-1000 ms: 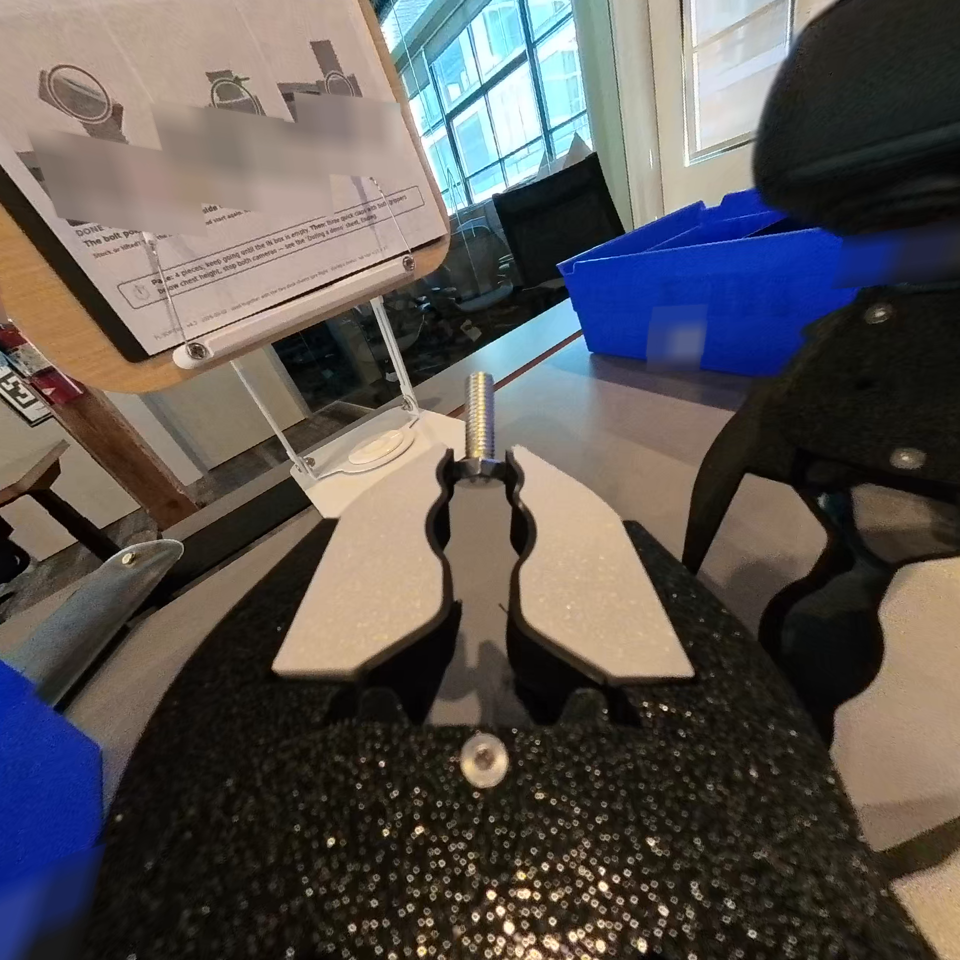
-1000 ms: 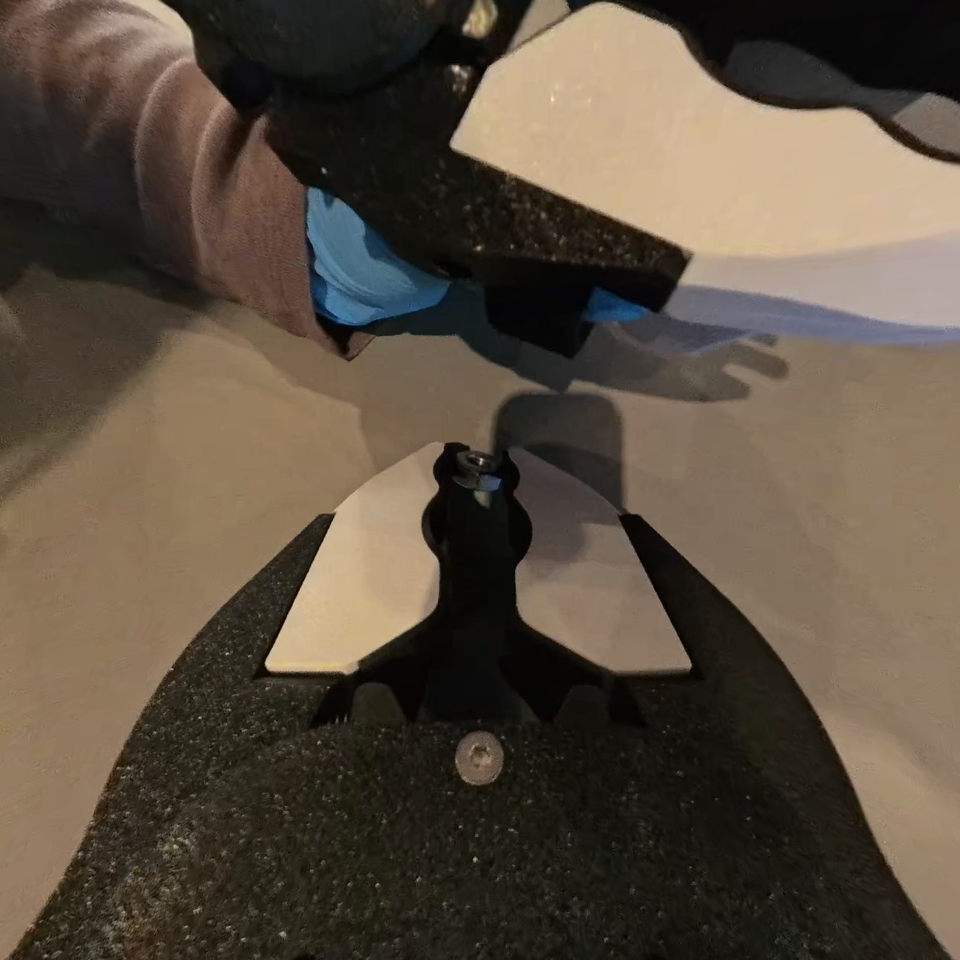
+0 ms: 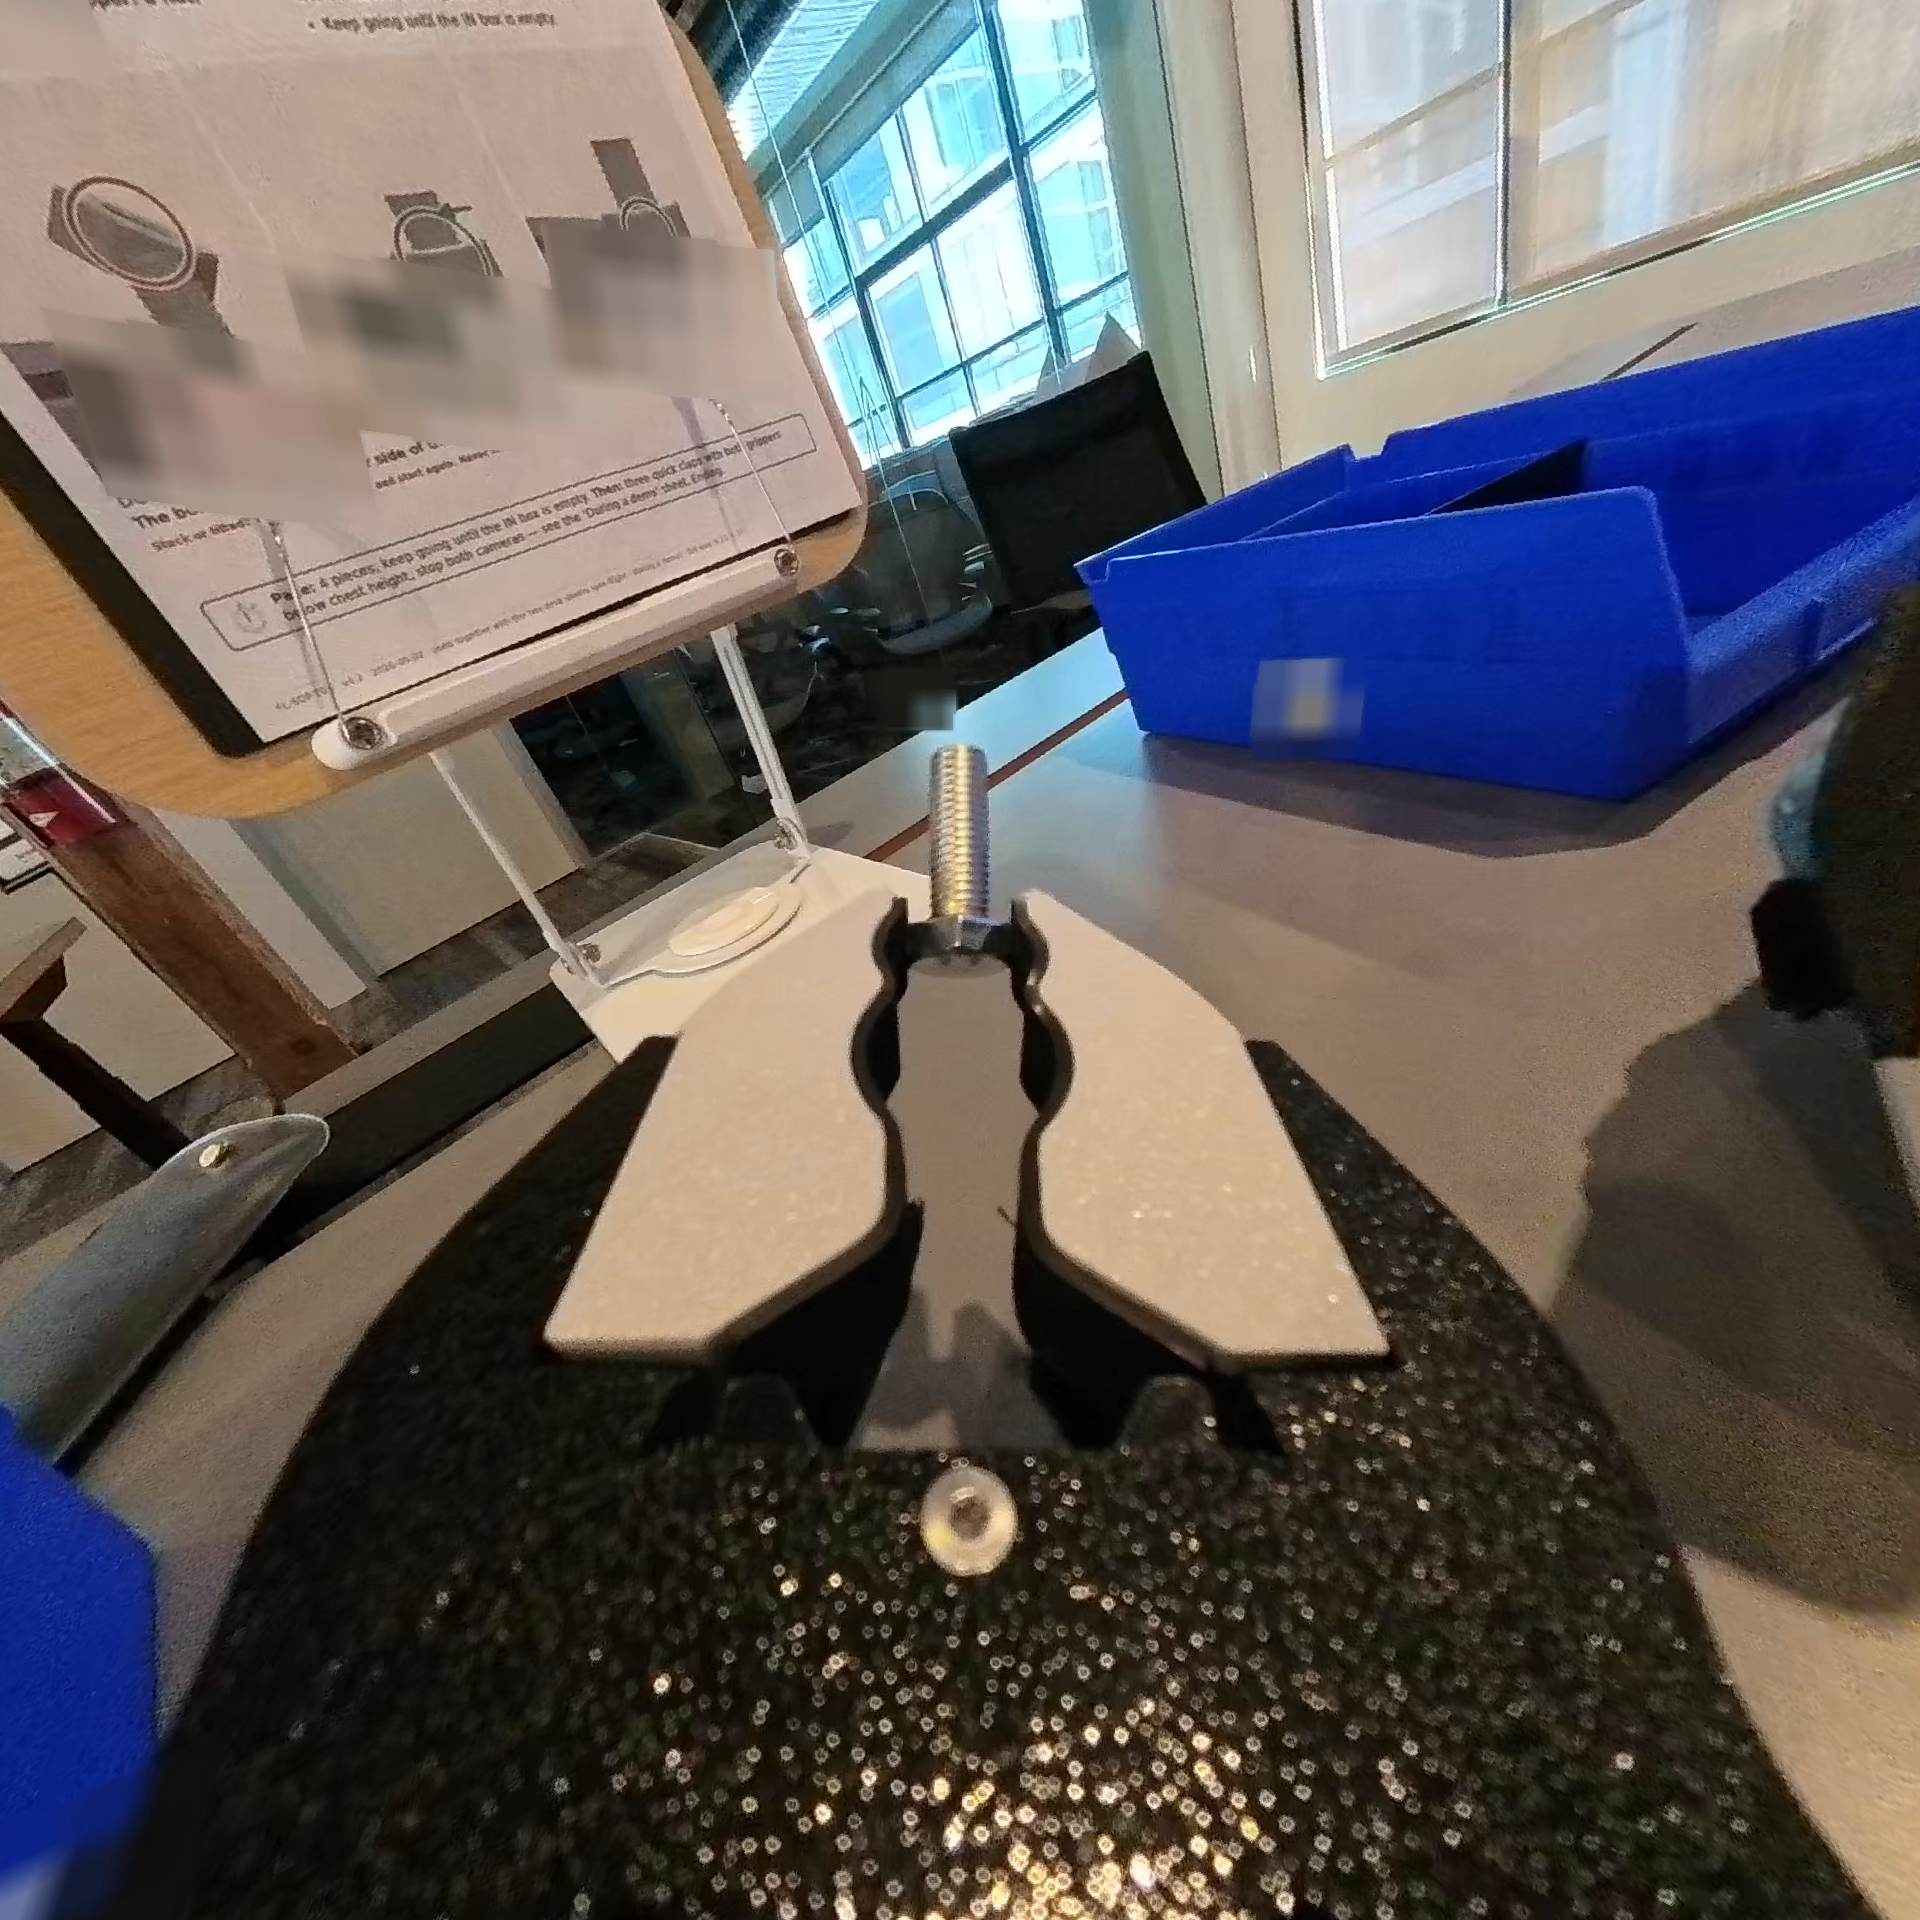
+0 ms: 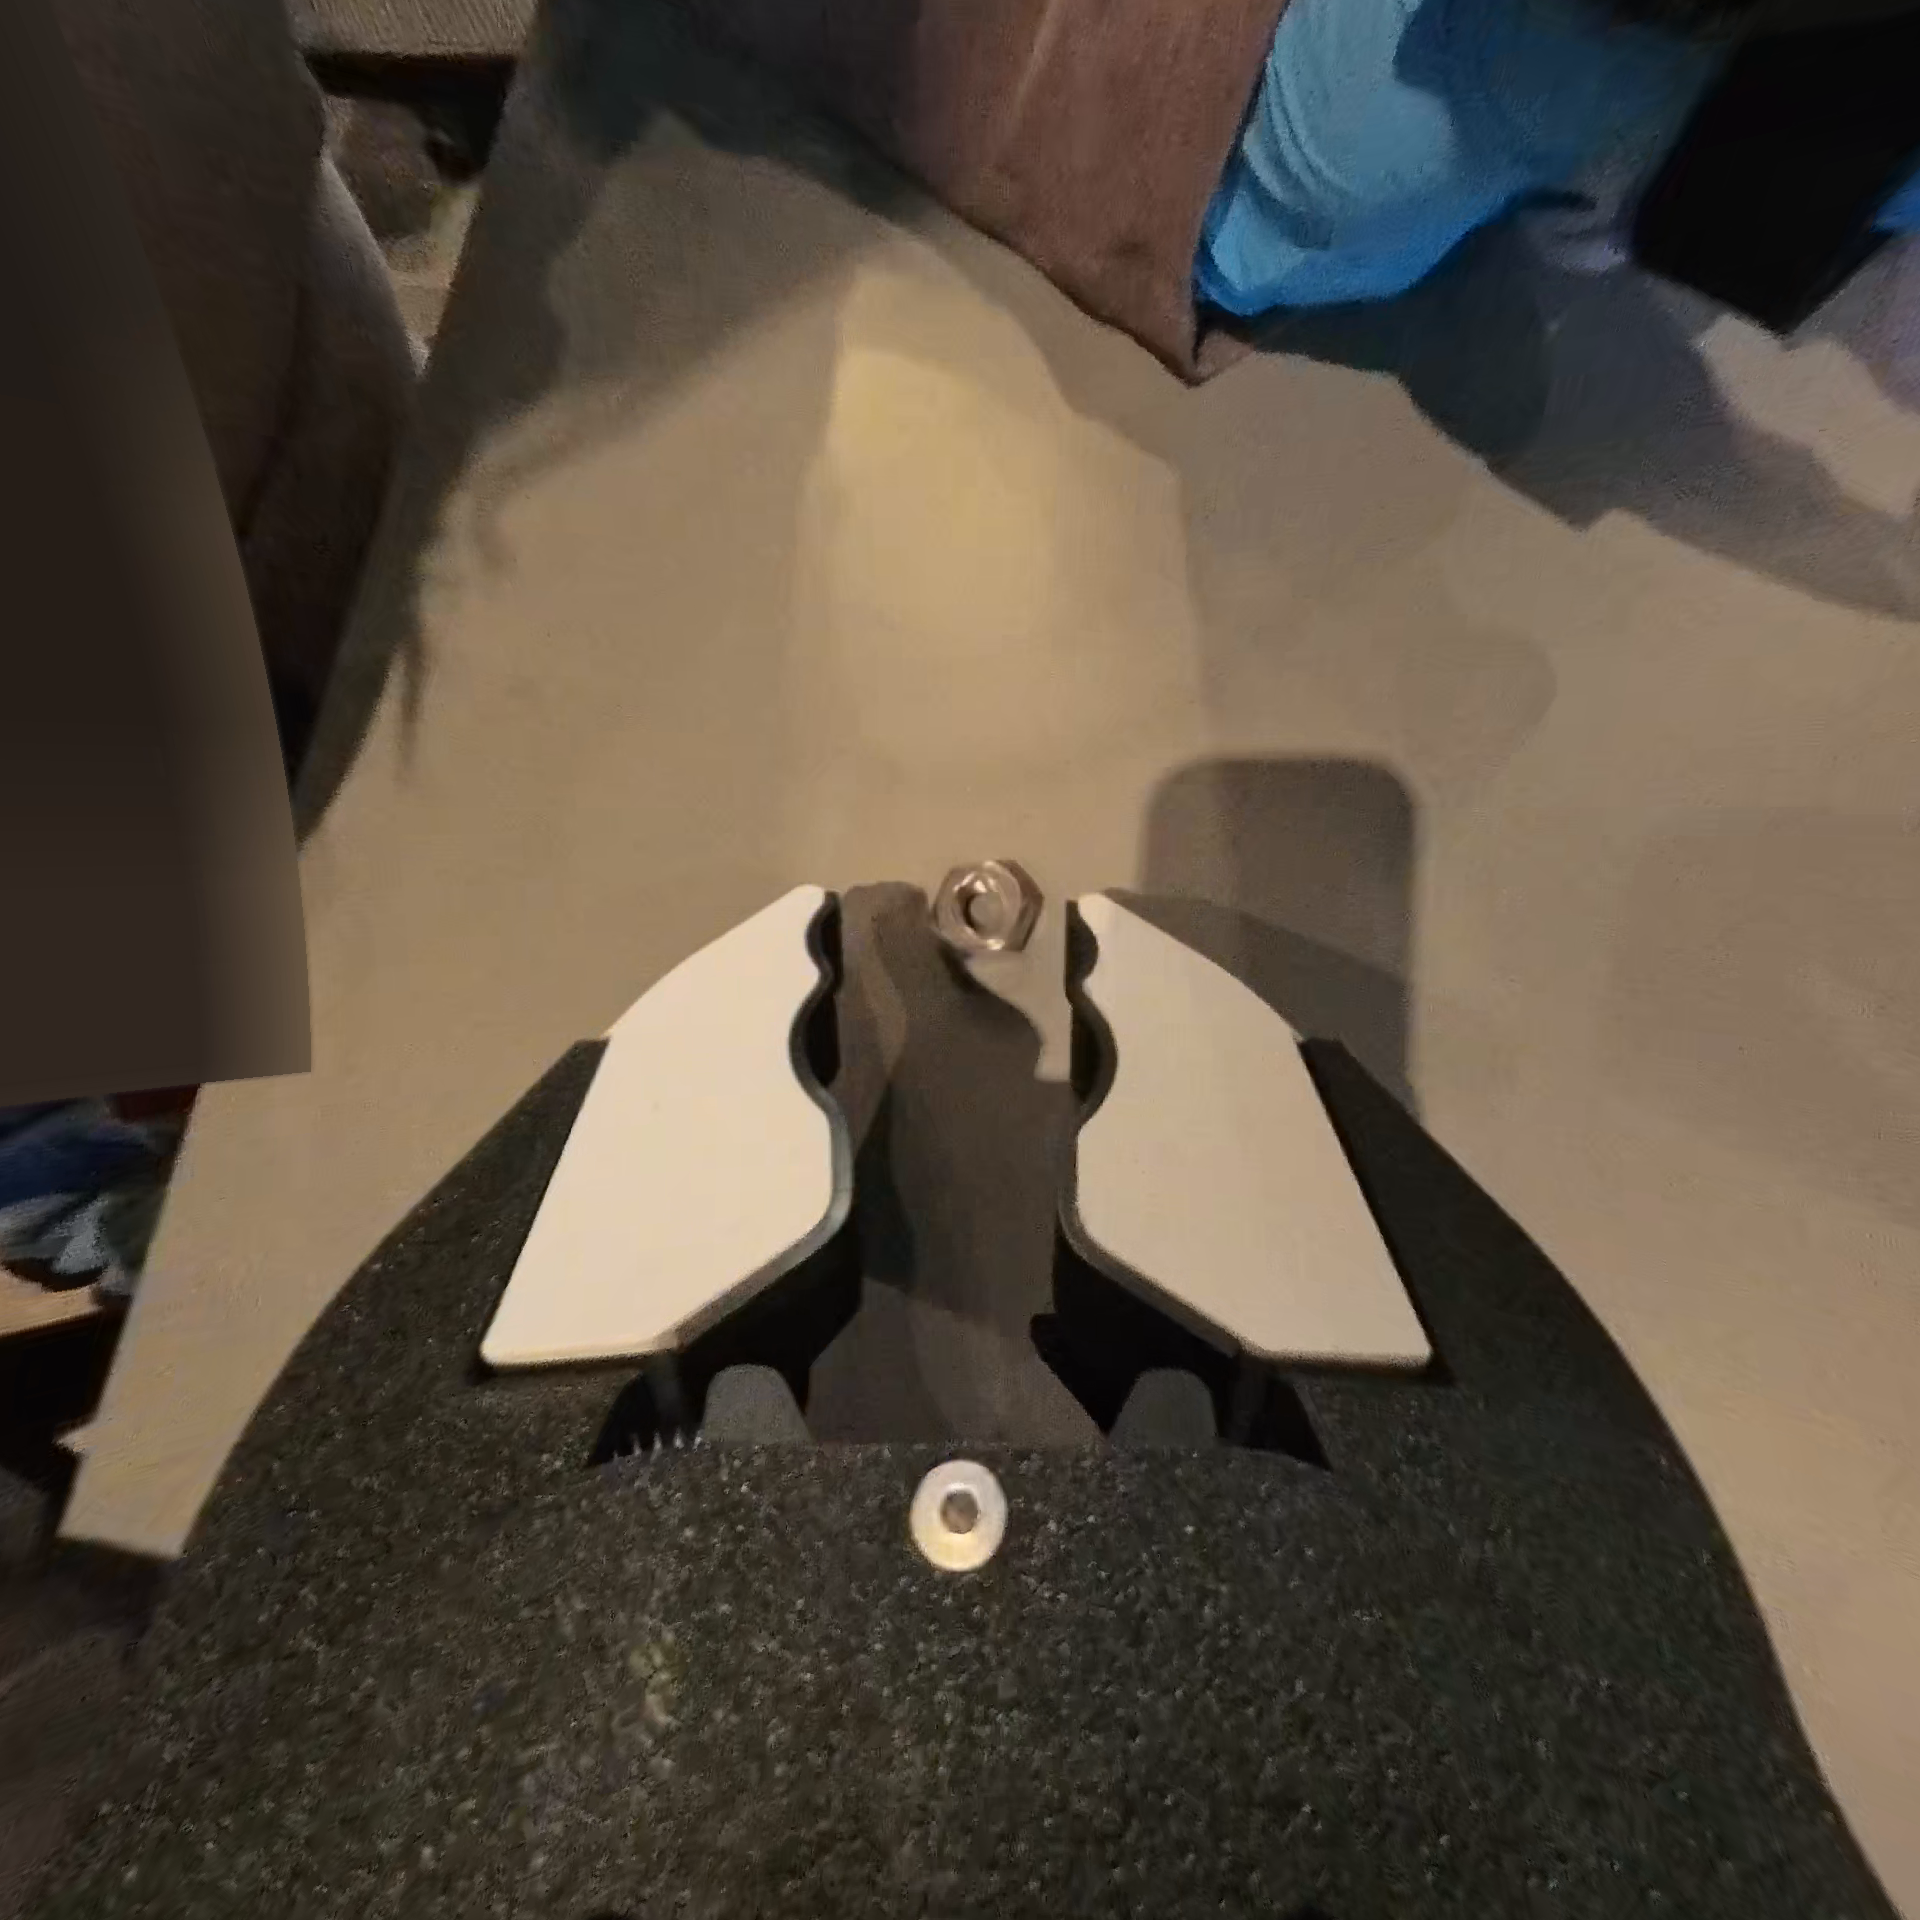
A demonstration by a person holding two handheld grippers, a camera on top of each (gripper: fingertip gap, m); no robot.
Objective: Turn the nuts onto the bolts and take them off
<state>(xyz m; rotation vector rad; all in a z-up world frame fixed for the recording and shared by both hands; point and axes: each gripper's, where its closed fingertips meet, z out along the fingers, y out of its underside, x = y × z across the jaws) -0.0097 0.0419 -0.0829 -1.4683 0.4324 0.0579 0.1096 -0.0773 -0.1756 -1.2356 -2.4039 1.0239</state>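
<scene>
My left gripper (image 3: 958,935) pinches a threaded steel bolt (image 3: 958,831) upright by its hex head; my right gripper (image 4: 951,920) fingers stand spread around a loose hex nut (image 4: 982,914) on the matte surface (image 4: 1558,935).

On my feeds: left gripper (image 3: 958,935), speckled glittering black body, pale grey finger plates; bolt (image 3: 958,831) at its tips, bright silver; bins (image 3: 1455,634) ahead-right, saturated blue; table (image 3: 1351,935), matte grey. Right gripper (image 4: 951,914), same black and pale grey; nut (image 4: 983,907), dull silver; sleeve (image 4: 1060,156) brown, glove (image 4: 1403,166) light blue.

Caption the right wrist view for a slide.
Right gripper, jaws open, above a loose hex nut lying flat on the beige tabletop.
</scene>
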